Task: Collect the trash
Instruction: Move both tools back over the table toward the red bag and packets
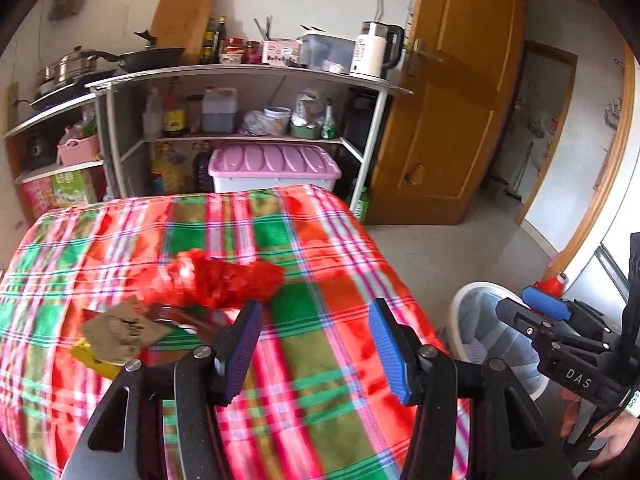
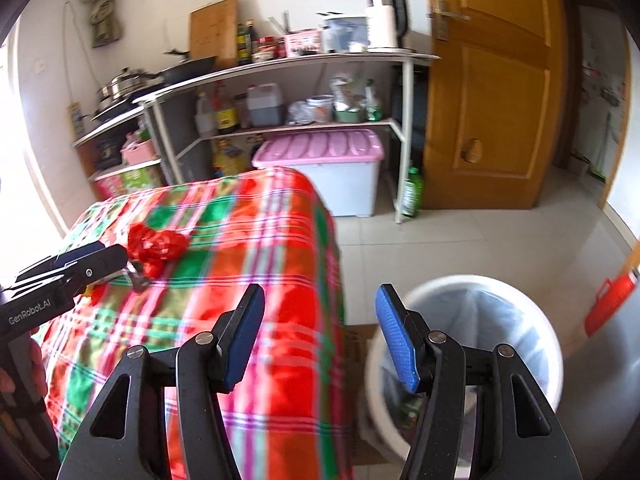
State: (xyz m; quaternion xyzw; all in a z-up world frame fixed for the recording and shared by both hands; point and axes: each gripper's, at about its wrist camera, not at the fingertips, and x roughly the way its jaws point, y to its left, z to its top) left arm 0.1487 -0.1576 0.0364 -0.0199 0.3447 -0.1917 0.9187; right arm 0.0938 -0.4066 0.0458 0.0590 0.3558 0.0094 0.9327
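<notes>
A crumpled red plastic bag lies on the table's red-and-green plaid cloth. To its near left are a brown paper wrapper and a yellow scrap. My left gripper hovers over the cloth just short of the bag, open, nothing between its blue pads. My right gripper is open and empty, over the table's right edge beside a white trash bin with a pale liner. The bin stands on the floor.
Behind the table stands a shelf rack with pans, bottles and a white kettle. A pink-lidded storage box sits under it. A wooden door stands open at right. A red plastic object is beside the bin.
</notes>
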